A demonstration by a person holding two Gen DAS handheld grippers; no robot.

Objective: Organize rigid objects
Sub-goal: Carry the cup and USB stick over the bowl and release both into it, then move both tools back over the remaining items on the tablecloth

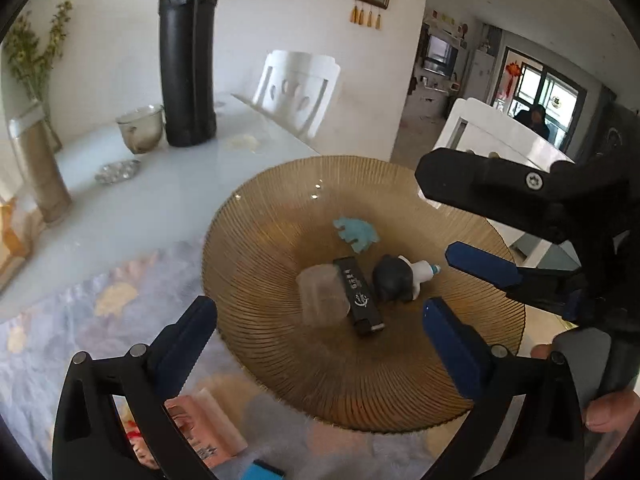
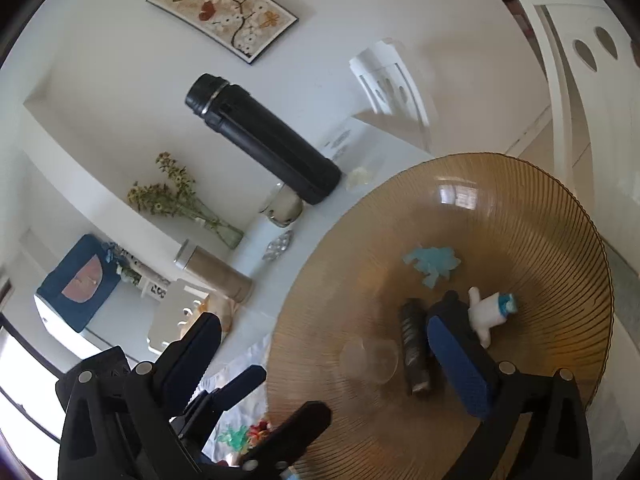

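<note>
An amber ribbed glass plate [image 1: 280,360] [image 2: 560,240] holds a light blue toy [image 1: 356,234] [image 2: 432,262], a black stick with white print [image 1: 360,300] [image 2: 414,344], a clear plastic cube [image 1: 324,296] [image 2: 368,360] and a dark-and-white figurine [image 1: 396,278] [image 2: 488,312]. My left gripper [image 1: 320,344] is open and empty, its fingers spread over the plate's near side. My right gripper [image 2: 324,352] is open and empty above the plate; it also shows in the left wrist view [image 1: 460,220], at the right. A pink box [image 1: 208,428] lies on the patterned cloth by my left finger.
A tall black flask [image 1: 186,60] [image 2: 264,144], a glass cup [image 1: 140,128], a small glass dish [image 1: 118,171], a metal tumbler [image 1: 38,168] [image 2: 216,272] and a vase of flowers [image 2: 180,204] stand on the white table [image 1: 120,208]. White chairs [image 1: 298,88] stand beyond.
</note>
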